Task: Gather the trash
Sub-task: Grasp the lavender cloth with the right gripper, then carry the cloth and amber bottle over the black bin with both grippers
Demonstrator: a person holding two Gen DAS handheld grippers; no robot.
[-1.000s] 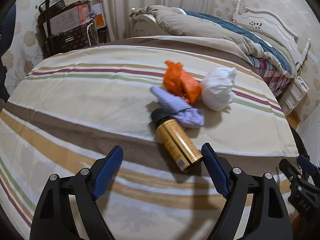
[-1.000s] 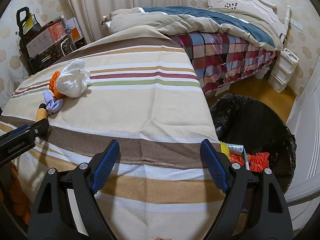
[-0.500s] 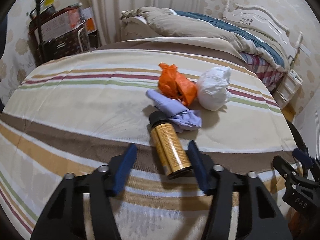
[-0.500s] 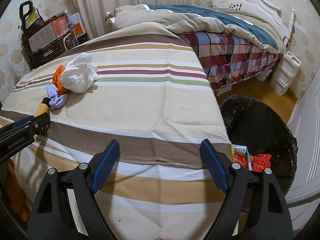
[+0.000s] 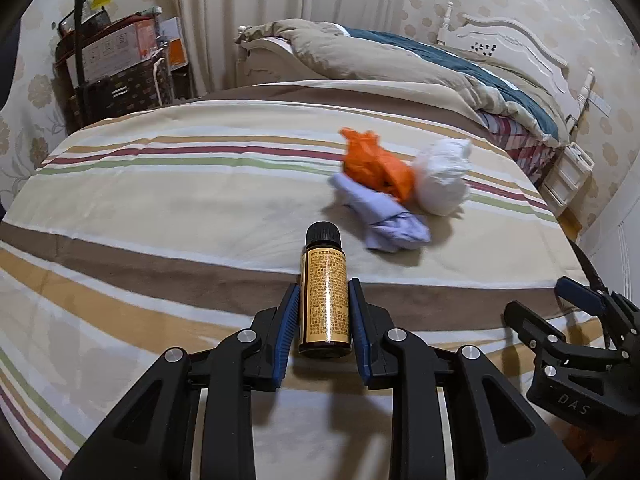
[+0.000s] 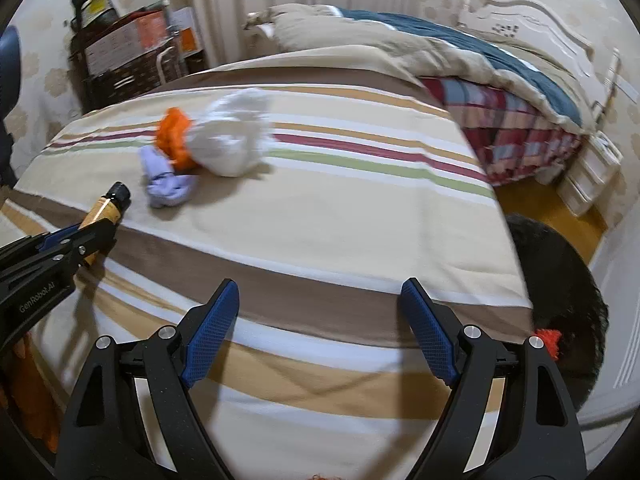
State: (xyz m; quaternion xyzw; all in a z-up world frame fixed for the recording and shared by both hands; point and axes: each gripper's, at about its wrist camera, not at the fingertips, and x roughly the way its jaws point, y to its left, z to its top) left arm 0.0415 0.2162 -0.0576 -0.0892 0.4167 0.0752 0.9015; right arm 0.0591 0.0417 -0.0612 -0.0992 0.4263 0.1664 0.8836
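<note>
A gold bottle (image 5: 325, 292) with a black cap lies on the striped bedspread (image 5: 160, 208), cap pointing away. My left gripper (image 5: 324, 283) is closing on it, and both blue pads touch its sides near the base. Just beyond lie a lilac crumpled cloth (image 5: 384, 216), an orange plastic bag (image 5: 376, 166) and a white knotted bag (image 5: 440, 180), all bunched together. My right gripper (image 6: 320, 283) hovers open over the bed's near edge with nothing between its fingers. In that view the bottle (image 6: 106, 210) and left gripper (image 6: 94, 236) show at far left.
A black-lined trash bin (image 6: 560, 280) stands on the floor right of the bed, with something orange inside. A rumpled duvet (image 5: 380, 64) and white headboard (image 5: 516, 40) lie beyond. A cart with boxes (image 5: 116, 68) stands at the back left, white drawers (image 5: 568, 172) at right.
The left jaws have come together from wide apart onto the bottle, which now points straight ahead. The right gripper has swung left, so the trash pile sits nearer its view's middle.
</note>
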